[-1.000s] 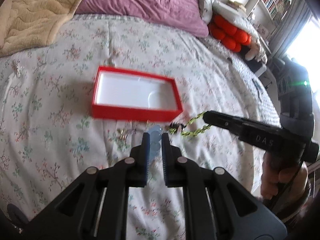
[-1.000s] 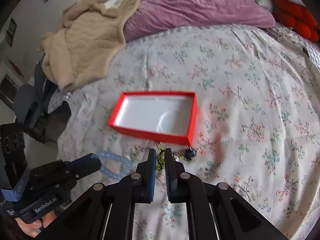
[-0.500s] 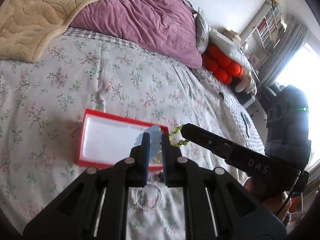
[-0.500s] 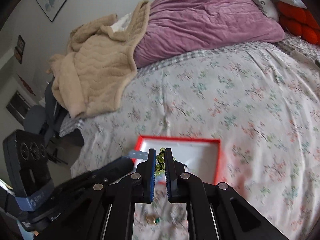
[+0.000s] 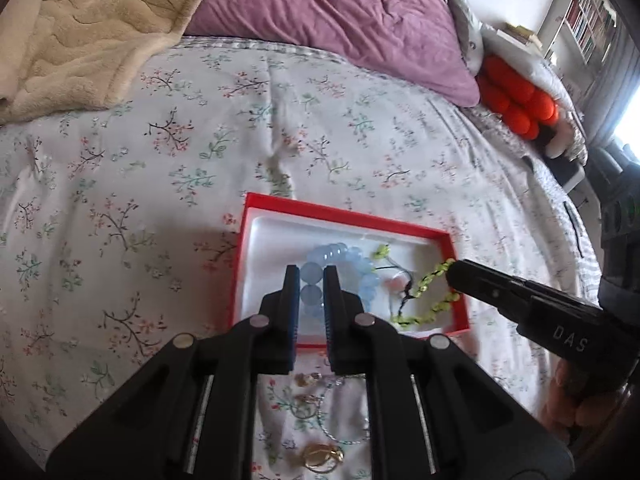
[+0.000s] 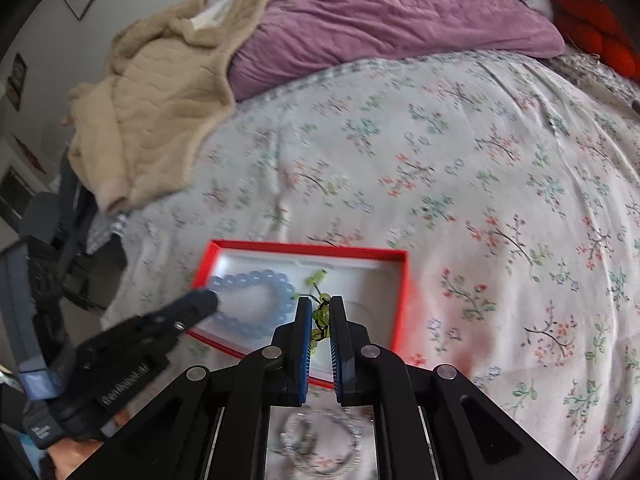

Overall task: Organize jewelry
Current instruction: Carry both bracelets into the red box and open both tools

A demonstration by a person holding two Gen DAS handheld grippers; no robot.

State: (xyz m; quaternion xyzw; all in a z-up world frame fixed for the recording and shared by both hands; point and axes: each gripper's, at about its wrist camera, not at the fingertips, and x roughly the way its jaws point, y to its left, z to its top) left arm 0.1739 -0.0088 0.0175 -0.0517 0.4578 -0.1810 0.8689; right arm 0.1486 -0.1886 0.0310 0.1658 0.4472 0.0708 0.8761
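the left gripper (image 5: 311,280) is closed on a pale blue bead bracelet (image 5: 344,264), its fingers (image 5: 291,292) pinching a couple of the beads, and the rest of the loop lies on the white lining inside the red box (image 5: 360,216). the box sits open on the floral bedspread (image 5: 160,152), about midway across the bed.

the right gripper (image 6: 320,320) is nearly fully closed on a green beaded strand (image 6: 320,322), gripping it between the blue pads. seen from the left wrist, the strand (image 5: 428,304) drapes from the right gripper's tip (image 5: 454,270) down into the right end of the box, with a thin black cord (image 5: 400,276) trailing toward the blue bracelet (something small and pinkish lies beside the cord, too blurred to name).

from the right wrist, the blue bracelet (image 6: 256,300) fills the left half of the box (image 6: 400,300), with the left gripper's tip (image 6: 206,300) at its near-left edge.

on the bedspread just in front of the box, below the grippers, more jewelry lies loose: a thin silver chain (image 5: 340,436), a gold ring-like piece (image 5: 320,458) and a few small gold bits (image 5: 306,378). the right wrist view shows a blurred pale beaded loop (image 6: 320,444) there too.

at the head of the bed lie a purple pillow (image 5: 320,12) and a beige blanket (image 5: 88,28), with an orange plush thing (image 5: 516,100) at the far right.
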